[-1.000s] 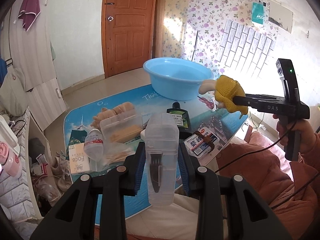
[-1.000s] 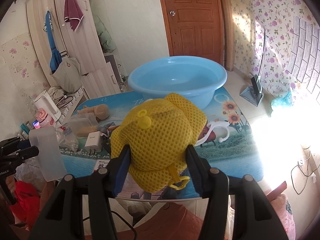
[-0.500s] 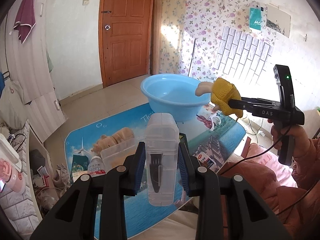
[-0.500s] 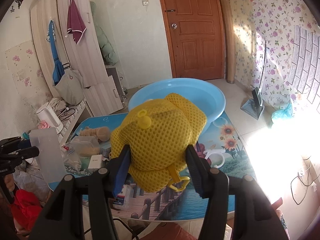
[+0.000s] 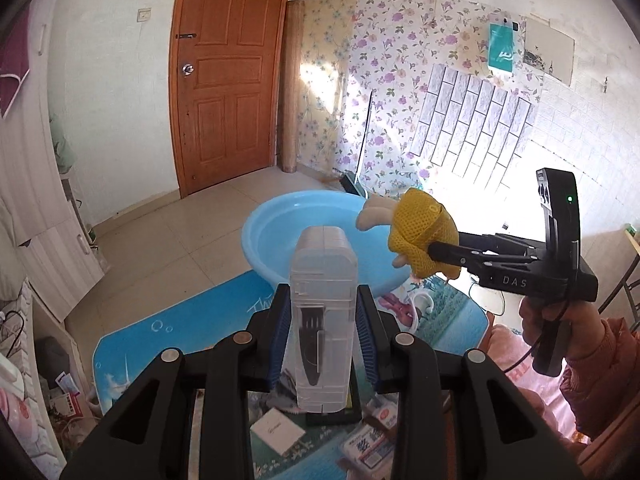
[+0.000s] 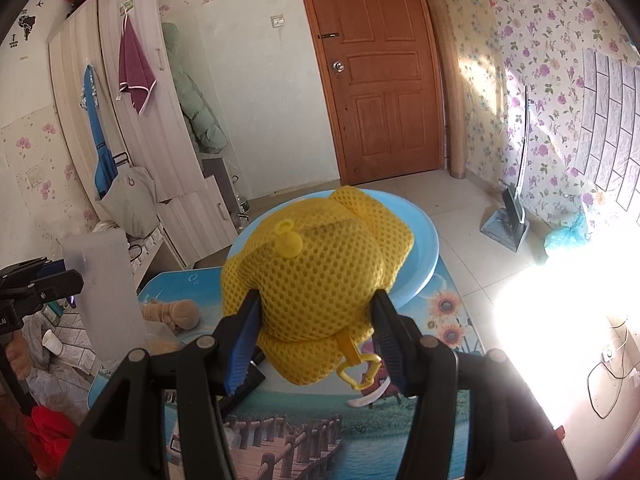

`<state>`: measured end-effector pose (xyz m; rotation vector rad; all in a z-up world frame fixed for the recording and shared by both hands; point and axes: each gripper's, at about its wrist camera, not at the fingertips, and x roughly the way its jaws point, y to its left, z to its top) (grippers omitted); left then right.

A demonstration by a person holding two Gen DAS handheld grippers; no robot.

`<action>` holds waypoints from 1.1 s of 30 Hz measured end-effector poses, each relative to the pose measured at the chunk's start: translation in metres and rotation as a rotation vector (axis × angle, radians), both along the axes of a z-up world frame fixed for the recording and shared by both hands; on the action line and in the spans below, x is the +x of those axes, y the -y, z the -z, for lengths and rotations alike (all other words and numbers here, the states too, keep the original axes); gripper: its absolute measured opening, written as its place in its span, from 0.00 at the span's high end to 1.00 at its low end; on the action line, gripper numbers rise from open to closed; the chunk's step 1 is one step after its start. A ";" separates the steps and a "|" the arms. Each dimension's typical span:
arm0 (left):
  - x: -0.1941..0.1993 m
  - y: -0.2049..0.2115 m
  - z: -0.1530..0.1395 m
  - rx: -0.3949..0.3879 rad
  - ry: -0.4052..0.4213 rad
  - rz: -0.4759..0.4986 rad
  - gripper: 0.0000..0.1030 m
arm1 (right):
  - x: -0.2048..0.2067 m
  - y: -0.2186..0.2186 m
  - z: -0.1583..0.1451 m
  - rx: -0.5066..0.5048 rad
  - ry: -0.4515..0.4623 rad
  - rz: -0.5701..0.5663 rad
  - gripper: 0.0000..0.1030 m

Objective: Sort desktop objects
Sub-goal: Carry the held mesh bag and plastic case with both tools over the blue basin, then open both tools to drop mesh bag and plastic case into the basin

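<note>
Two held items [image 5: 323,320] [image 6: 316,276] – basin [image 5: 280,232] ahead; door [image 5: 228,72] behind.

Clear plastic case [image 5: 322,320]; yellow mesh pouch [image 6: 316,280]; glossy blue plastic basin [image 5: 280,236].

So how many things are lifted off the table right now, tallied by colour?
Clear: 1, the plastic case, clamped in the left gripper.
Yellow: 1, the mesh pouch, clamped in the right gripper.
Total: 2, both held above the blue basin.
</note>
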<state>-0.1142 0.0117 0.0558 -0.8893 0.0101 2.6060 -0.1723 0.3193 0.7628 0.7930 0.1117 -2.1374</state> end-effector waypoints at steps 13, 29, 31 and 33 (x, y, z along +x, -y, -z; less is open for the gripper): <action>-0.109 -0.053 0.021 0.012 0.010 0.014 0.70 | -0.046 0.025 0.028 0.060 0.005 0.007 0.48; -0.069 -0.061 0.056 0.002 0.057 0.054 0.18 | -0.047 0.035 0.039 0.069 0.069 0.060 0.44; -0.059 -0.057 0.056 0.015 0.063 0.047 0.13 | -0.043 0.033 0.037 0.073 0.072 0.064 0.44; -0.047 -0.051 0.057 0.020 0.073 0.032 0.09 | -0.034 0.032 0.035 0.082 0.068 0.069 0.44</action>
